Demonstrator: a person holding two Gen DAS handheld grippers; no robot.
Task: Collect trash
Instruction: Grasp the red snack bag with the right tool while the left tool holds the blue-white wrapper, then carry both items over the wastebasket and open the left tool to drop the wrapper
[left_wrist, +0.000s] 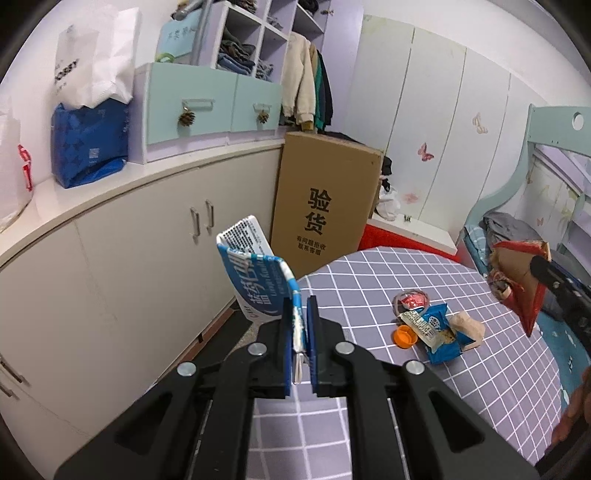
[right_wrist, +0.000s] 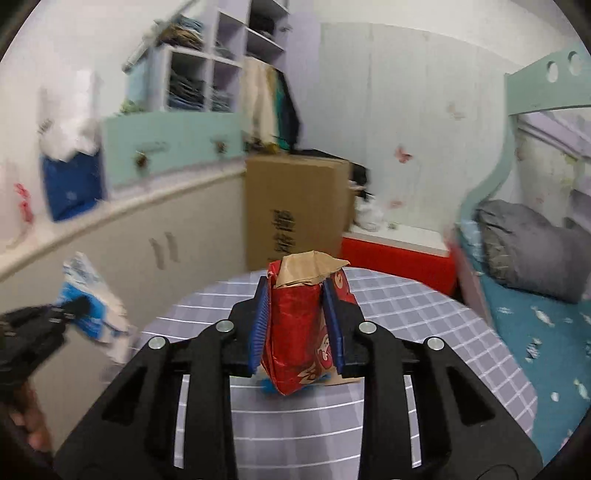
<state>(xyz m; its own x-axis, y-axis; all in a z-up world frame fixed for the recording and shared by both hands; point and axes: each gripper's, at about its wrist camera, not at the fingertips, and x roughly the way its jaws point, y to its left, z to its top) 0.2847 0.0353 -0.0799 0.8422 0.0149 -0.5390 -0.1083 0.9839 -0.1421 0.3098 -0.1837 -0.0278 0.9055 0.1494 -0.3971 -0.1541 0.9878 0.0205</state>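
Observation:
My left gripper (left_wrist: 300, 306) is shut on a flattened blue and white carton (left_wrist: 258, 273) and holds it up over the left edge of the round table (left_wrist: 480, 376). It also shows in the right wrist view (right_wrist: 92, 306). My right gripper (right_wrist: 297, 295) is shut on a red and brown paper bag (right_wrist: 299, 332), held above the table; the bag shows at the right of the left wrist view (left_wrist: 524, 280). A small pile of trash lies on the table: a blue wrapper (left_wrist: 439, 332), an orange cap (left_wrist: 404, 336), a red crumpled piece (left_wrist: 412, 301), a brown scrap (left_wrist: 467, 326).
The table has a purple checked cloth. White cabinets (left_wrist: 129, 266) run along the left. A tall cardboard box (left_wrist: 325, 199) stands behind the table. A bed (right_wrist: 535, 295) with grey bedding is at the right. The right wrist view is motion-blurred.

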